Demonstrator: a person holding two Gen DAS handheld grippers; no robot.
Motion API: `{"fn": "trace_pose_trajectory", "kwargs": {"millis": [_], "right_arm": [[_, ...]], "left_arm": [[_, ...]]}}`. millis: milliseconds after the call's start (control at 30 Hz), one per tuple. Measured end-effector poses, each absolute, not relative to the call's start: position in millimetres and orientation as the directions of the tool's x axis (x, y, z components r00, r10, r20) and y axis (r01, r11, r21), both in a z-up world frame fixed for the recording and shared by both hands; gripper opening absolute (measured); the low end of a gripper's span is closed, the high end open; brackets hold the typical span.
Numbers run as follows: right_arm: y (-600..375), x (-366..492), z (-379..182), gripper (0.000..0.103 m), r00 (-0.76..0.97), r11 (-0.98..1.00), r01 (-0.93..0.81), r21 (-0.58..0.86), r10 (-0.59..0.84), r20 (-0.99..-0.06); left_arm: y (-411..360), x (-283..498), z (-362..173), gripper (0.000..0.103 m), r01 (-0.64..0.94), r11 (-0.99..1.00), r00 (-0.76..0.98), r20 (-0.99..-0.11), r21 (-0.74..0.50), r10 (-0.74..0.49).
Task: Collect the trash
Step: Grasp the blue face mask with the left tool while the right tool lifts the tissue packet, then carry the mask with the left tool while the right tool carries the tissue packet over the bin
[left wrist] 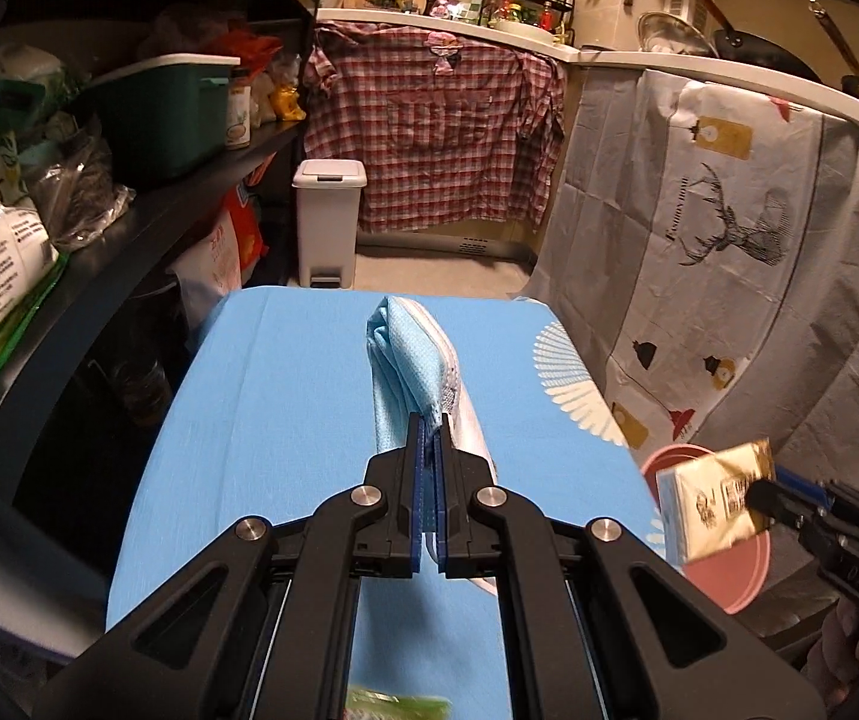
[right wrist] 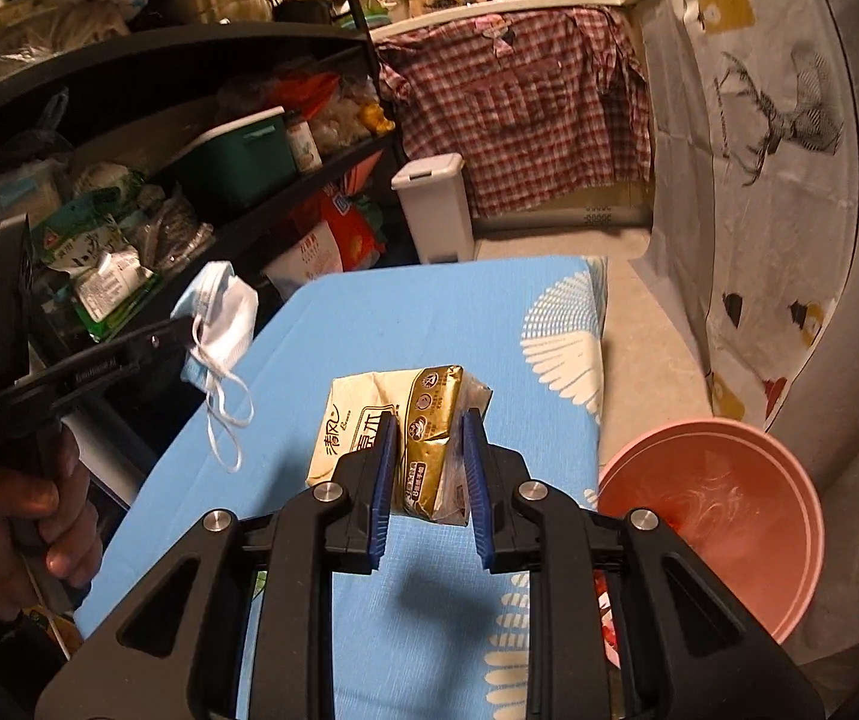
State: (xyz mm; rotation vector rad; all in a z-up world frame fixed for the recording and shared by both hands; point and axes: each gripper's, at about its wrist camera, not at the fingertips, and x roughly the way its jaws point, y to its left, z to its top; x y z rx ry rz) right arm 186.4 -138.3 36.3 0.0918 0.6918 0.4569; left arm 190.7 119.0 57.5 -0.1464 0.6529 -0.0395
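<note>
Face mask [right wrist: 222, 312], pinched in the left gripper [left wrist: 429, 426], hangs above the blue-covered counter [right wrist: 429, 324]. Tissue pack [right wrist: 405, 432], clamped in the right gripper [right wrist: 429, 438], hangs beside the empty pink basin [right wrist: 729, 516]. Pedal bin [left wrist: 328, 222] beyond the counter, lid down.

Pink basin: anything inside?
The pink basin beside the blue table looks empty: only bare, glossy inner wall shows in the right wrist view. The right gripper, holding the tissue pack, covers its near left edge.
</note>
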Motion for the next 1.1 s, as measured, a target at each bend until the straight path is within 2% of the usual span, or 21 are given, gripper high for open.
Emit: {"fn": "trace_pose_trajectory", "kwargs": {"millis": [333, 733, 1100], "right_arm": [[-181.5, 174.5, 75.0, 0.023, 0.733, 0.907, -0.364, 0.209, 0.418, -0.537], [-238.4, 185.9, 49.5, 0.023, 0.784, 0.952, -0.220, 0.212, 0.302, -0.543], [-281.9, 186.4, 52.5, 0.023, 0.824, 0.973, -0.116, 0.201, 0.207, -0.527]], "left_arm": [[80.3, 170.2, 70.5, 0.003, 0.038, 0.989, 0.802, -0.586, -0.142, -0.115], [42.4, 169.0, 47.8, 0.003, 0.113, 0.987, 0.797, -0.583, -0.118, -0.161], [11.1, 180.1, 45.0, 0.003, 0.172, 0.976, 0.785, -0.580, -0.134, -0.218]]}}
